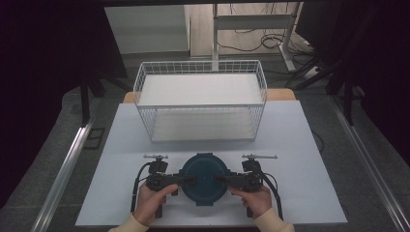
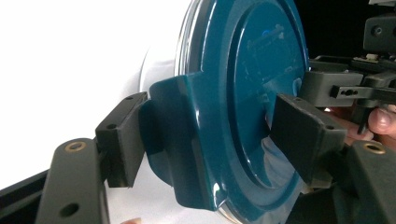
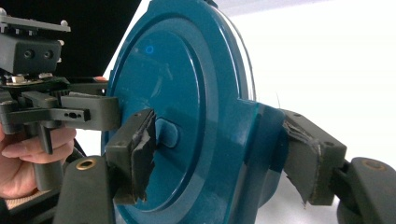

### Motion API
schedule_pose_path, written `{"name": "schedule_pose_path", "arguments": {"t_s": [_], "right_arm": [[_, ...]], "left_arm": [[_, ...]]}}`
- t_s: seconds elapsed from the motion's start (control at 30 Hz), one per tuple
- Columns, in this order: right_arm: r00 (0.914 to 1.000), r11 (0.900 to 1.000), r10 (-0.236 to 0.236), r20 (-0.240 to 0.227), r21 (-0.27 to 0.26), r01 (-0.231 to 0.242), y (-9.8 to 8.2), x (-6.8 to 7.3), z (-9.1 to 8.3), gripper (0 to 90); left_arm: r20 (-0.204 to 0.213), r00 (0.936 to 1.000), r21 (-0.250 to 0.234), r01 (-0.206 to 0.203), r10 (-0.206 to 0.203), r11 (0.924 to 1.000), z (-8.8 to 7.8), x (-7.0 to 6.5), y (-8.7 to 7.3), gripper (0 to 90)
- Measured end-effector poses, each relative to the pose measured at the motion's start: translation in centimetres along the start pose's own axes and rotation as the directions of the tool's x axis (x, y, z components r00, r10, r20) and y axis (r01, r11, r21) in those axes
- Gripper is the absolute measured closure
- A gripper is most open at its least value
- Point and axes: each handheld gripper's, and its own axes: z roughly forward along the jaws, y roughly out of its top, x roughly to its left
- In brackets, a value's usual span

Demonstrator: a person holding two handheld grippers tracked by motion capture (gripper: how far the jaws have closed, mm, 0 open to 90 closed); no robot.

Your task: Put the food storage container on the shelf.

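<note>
While one round blue container (image 1: pixel 203 178) is sitting at the near middle of the white worktop (image 1: pixel 300 183), two hands are reaching in from the bottom of the high view, each holding one set of tongs. From there, the left tongs (image 1: pixel 186 179) are coming at the container's left edge and the right tongs (image 1: pixel 220 180) at its right edge, so the container is lying between them. The left hand (image 1: pixel 151 200) and right hand (image 1: pixel 255 199) are wrapping the handles, and a black cable is trailing from each. One white wire basket (image 1: pixel 200 99) is standing farther back on the worktop, well apart from the container, with two white shelves inside it.

Seen from the left tongs' own camera, the left tongs (image 2: pixel 205 135) are clamping onto a lid latch (image 2: pixel 180 140) at the container's rim: one jaw is pressing the outside of the latch and the other is lying against the lid's face. The other tongs are showing beyond, at the far edge of the lid.

Seen from the right tongs' own camera, the right tongs (image 3: pixel 219 149) are likewise gripping the blue container (image 3: pixel 187 116), one jaw on the lid's face and one behind the rim latch on that side. The jaw pads are looking frayed. A small raised mark near the top of the lid is too faint to read, and no other writing is legible anywhere.
</note>
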Motion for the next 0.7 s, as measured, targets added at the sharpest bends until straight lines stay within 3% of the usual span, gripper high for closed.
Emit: {"name": "schedule_pose_path", "arguments": {"t_s": [0.03,0.27,0.4,0.63,0.7], "right_arm": [[0.9996,1.0,-0.025,0.013,-0.003,0.025,-0.1,0.4,-0.1,31.9],[0.9996,1.0,-0.028,0.006,-0.005,0.028,0.0,0.5,-0.3,33.4],[0.9985,0.999,-0.053,0.015,-0.01,0.053,0.0,0.8,-0.3,33.5],[0.9967,0.997,-0.08,0.011,-0.013,0.08,0.0,1.2,-0.3,33.7],[0.995,0.995,-0.098,0.016,-0.023,0.098,0.1,1.4,-0.4,33.7]], "left_arm": [[0.0,1.0,0.0,0.003,-0.003,1.0,-0.1,0.0,0.0,30.5],[-0.014,0.9999,-0.005,-0.009,0.009,0.9999,-0.4,-0.5,-0.2,31.7],[-0.014,0.9999,-0.007,-0.007,0.007,1.0,-0.6,-0.5,-0.2,32.4],[-0.041,0.9977,-0.02,-0.055,0.054,0.9983,-1.1,-1.0,0.0,33.3],[-0.035,0.998,-0.025,-0.053,0.052,0.9983,-1.2,-1.0,0.0,33.3]]}}
